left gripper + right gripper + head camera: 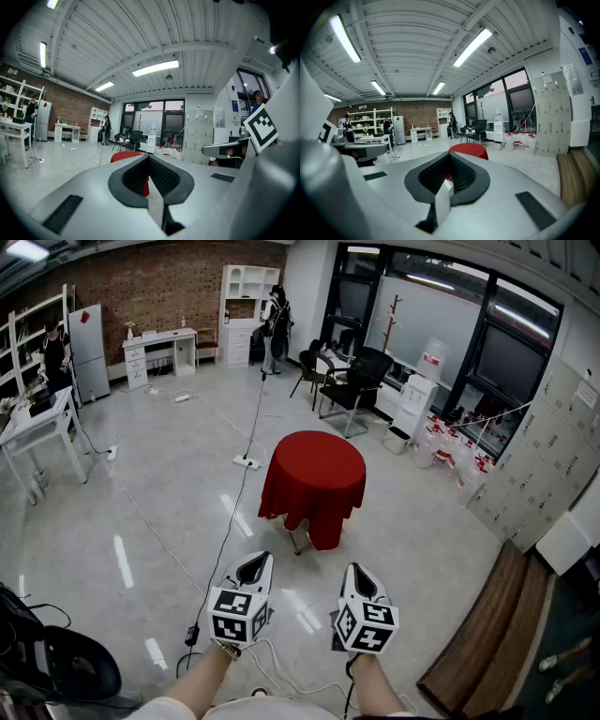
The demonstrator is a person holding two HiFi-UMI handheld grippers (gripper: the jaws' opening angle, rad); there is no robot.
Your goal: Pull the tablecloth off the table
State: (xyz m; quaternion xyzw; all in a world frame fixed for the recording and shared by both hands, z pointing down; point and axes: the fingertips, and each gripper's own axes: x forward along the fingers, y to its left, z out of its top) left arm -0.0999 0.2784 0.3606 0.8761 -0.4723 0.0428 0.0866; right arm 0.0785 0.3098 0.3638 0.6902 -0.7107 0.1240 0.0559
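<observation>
Hanging in soft folds over a small round table (pixel 298 542), the red tablecloth (pixel 312 486) stands well ahead of both sets of fingers, out past their tips across a stretch of bare grey floor (pixel 169 521). The left gripper (pixel 257 563) and the right gripper (pixel 357 574) are side by side and near each other, both aimed roughly at the cloth. Each has its jaws pressed together with nothing between them. In the left gripper view the red cloth shows just beyond the closed tips and a little to their left. In the right gripper view it sits beyond the tips and slightly to their right.

Judging by the drape, the cloth is light and limp, so it should bunch and fold in a grip, not hold any shape. Its top looks bare, so nothing seems to weigh it down. It reaches most of the way to the floor, leaving only the table's thin legs showing below the hem.

The best hold is probably the hanging skirt on the side nearest the fingers, with a fold pinched a little above the hem. The jaws would have to part first. The table looks slight, so a snagged cloth could drag or tip it. A white power strip (pixel 247 462) lies on the floor ahead of the left fingers, just beside the table.
</observation>
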